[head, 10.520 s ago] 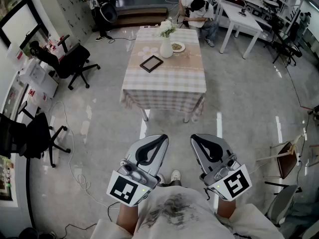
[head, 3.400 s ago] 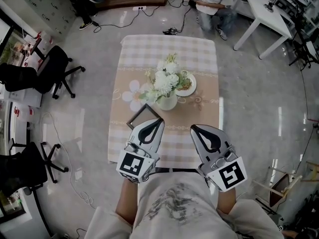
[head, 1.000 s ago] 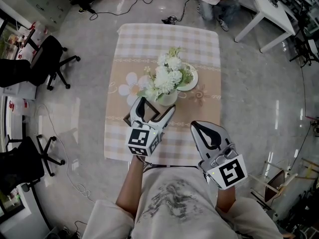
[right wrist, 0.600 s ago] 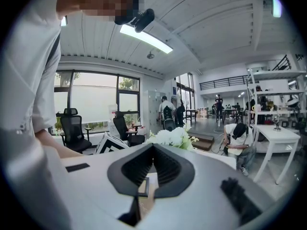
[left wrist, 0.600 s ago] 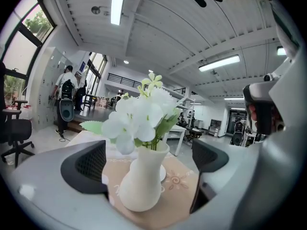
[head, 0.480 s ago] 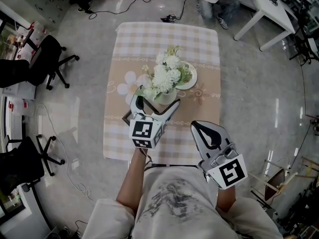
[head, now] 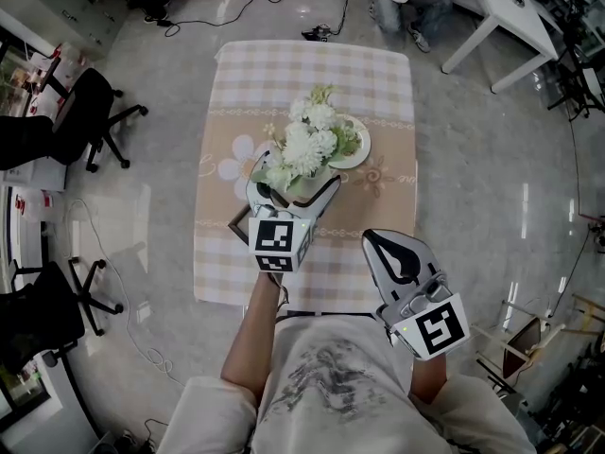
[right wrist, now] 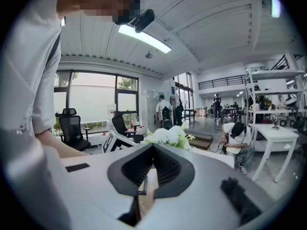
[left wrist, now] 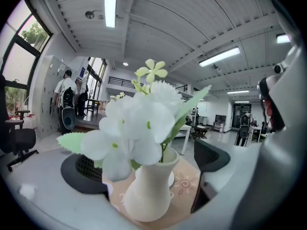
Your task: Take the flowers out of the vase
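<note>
So this is basically the reach-in step, nothing is actually grabbed yet. The left gripper [head: 291, 195] comes at the white vase [left wrist: 149, 190] from about 6 o'clock. Its jaws have just been opening and now stand wide, one on either side of the vase body, with the pads looking clear of it. The white flowers [head: 307, 140] sit in the vase a bit past the middle of the checked table [head: 378, 74], with a small plate [head: 359, 154] right at the vase's 2 o'clock. The right gripper [head: 386, 244] hangs back at roughly 5 o'clock from the vase, near the table's front edge, jaws pressed together on nothing. Best guess at the plan: the left one closes on the vase to steady it, and the right one has to open, go up to the stems above the rim and pull straight up so the vase doesn't tip. Pose-wise, the left forearm is stretched out over the near table edge, gripper close to level with a slight downward tilt and the marker cube facing up. The right arm is tucked by the person's body, pointing toward 12 o'clock.
</note>
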